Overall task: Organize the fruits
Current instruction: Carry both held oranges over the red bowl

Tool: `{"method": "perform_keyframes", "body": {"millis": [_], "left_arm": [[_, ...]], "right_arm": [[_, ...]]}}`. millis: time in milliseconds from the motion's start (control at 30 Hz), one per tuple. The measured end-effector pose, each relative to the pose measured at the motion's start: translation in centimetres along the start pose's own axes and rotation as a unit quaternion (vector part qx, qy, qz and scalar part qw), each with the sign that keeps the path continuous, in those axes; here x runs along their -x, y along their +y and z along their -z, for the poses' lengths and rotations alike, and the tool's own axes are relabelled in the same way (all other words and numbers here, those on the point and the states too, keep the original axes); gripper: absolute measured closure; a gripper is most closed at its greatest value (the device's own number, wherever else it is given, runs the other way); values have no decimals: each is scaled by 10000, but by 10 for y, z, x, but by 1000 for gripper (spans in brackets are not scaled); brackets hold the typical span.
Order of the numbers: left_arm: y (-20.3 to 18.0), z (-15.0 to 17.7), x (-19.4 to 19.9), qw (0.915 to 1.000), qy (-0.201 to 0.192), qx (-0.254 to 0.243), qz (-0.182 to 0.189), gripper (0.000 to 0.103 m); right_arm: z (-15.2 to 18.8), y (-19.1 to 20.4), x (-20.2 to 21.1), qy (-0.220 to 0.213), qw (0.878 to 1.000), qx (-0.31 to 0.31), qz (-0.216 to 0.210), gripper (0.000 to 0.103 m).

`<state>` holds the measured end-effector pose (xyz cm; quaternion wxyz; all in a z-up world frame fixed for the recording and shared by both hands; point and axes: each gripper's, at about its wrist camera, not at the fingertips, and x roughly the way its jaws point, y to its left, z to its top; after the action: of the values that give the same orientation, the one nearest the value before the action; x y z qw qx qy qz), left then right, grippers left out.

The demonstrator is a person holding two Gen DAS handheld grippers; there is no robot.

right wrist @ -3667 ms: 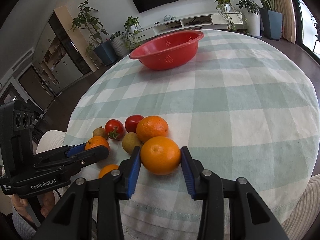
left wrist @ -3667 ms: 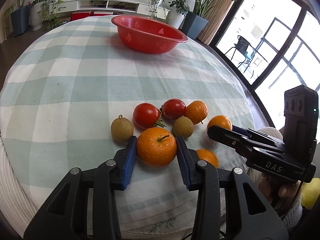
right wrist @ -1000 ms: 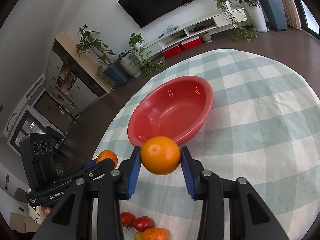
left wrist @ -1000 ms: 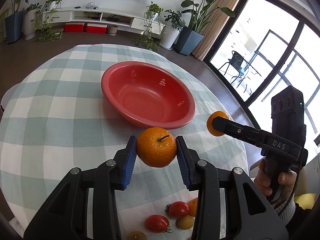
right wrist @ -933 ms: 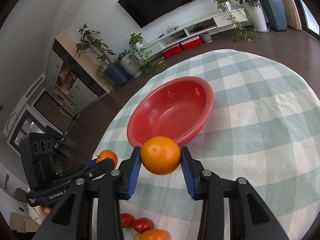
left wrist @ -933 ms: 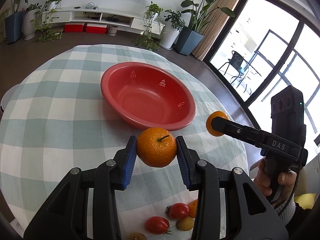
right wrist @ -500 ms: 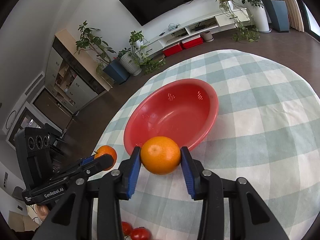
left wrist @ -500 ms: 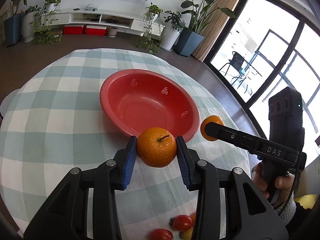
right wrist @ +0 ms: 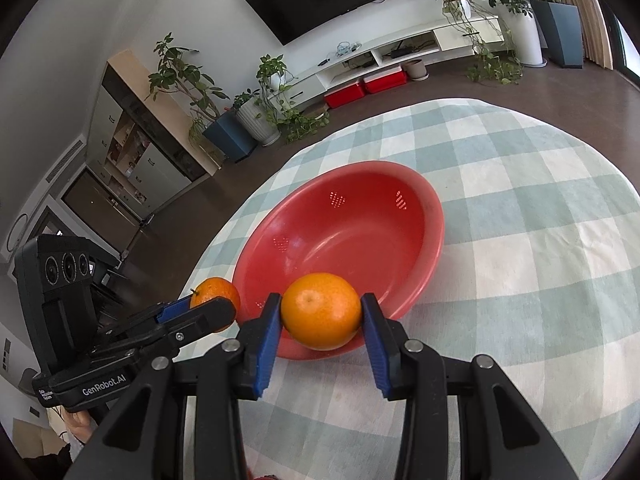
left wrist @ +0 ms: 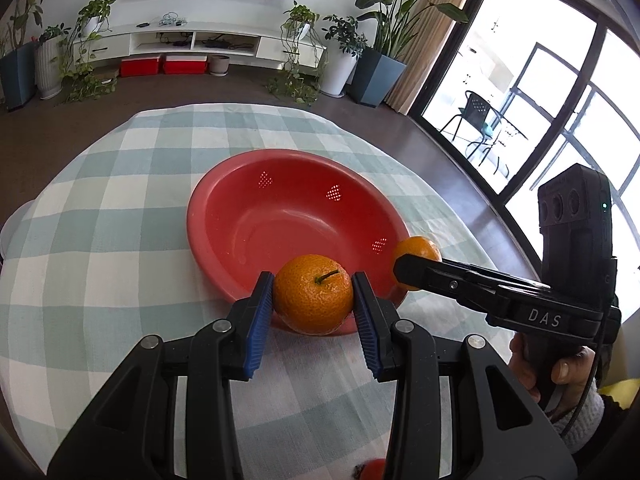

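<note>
1. Left tongs (left wrist: 313,300) are pinching a stemmed orange (left wrist: 313,299) between blue pads, carrying it in the air at the near rim of the red bowl (left wrist: 240,216).
2. Right tongs (right wrist: 321,313) are pinching a second orange (right wrist: 321,311) the same way, also at the near rim.
3. Bowl is sitting empty on the checked table (left wrist: 100,240); both fruits are hanging just short of its hollow.
4. Judgement: the side grips are leaving each orange's underside free, so either can drop straight in once over the middle.
5. A tomato (left wrist: 372,470) is showing at the frame's bottom edge, not yet collected.
</note>
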<state>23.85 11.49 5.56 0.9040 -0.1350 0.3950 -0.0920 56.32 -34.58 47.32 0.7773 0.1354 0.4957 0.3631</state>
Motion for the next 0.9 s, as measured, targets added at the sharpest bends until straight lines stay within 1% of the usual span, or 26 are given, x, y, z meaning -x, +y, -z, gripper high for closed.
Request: {"method": "perform_keyframes", "body": {"millis": [400, 700, 900], "left_arm": [[5, -14, -30, 9997, 171, -142, -48, 67], [13, -17, -47, 9994, 297, -160, -117, 67], [18, -19, -58, 9990, 363, -199, -160, 67]], "right_arm": [[-11, 1, -16, 103, 9998, 139, 80, 61], [-16, 1, -33, 233, 9993, 226, 162, 61], [-17, 1, -37, 246, 9991, 281, 214, 61]]}}
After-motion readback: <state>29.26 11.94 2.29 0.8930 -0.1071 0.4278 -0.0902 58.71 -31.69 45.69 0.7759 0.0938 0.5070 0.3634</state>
